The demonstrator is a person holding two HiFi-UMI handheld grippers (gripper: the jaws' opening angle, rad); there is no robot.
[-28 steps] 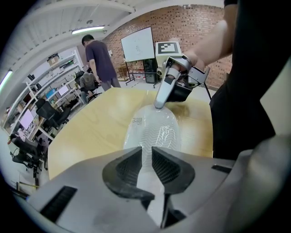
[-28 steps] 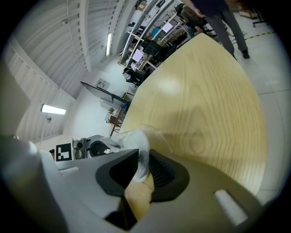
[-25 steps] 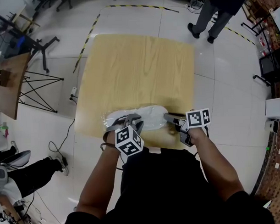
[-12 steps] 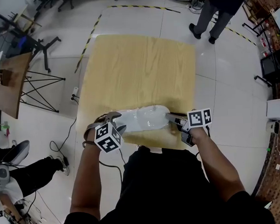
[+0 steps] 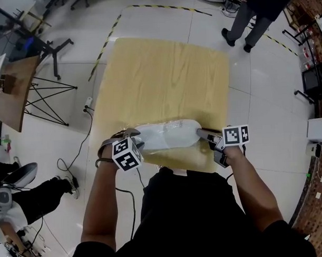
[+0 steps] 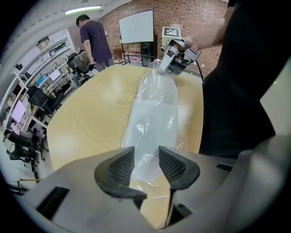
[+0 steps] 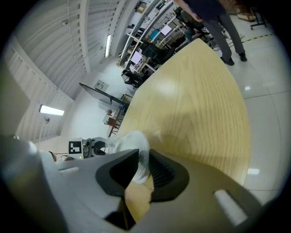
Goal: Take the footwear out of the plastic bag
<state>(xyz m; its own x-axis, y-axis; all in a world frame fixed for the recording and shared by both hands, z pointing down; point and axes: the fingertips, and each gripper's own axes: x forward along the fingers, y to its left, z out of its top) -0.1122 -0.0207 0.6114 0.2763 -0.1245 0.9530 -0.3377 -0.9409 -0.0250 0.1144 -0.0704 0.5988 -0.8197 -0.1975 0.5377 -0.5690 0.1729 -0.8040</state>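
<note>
Seen from above, a pale wooden counter [image 5: 164, 78] with a clear plastic bag [image 5: 164, 137] lying crosswise along its near edge, and inside it a white shape that is presumably the footwear [image 5: 177, 134]; the person stands at the near side with one tool at each end of the bag; the right hand-held gripper [image 5: 202, 133] is pinching the bunched right end of the plastic between its pads; the left hand-held gripper [image 6: 146, 160] has its jaws spread and closing, with the left end of the film running between the pads but a gap showing beside it, so nothing is clamped there yet; the step in hand looks like taking a second hold so that the bag can be opened or stripped off; to do it well, the left jaws should close on loose film only, not on the shoe through the plastic, with the right pinch firm and low so that the bag does not slide off the close near edge; a pull along the bag's length seems safer than a lift, since thin film stretches and slips; hard to make out are which end has the bag's mouth, whether there is one shoe or a pair, and what kind, since glare and creases blur the contents; the person's body cuts off the nearest strip of the counter.
</note>
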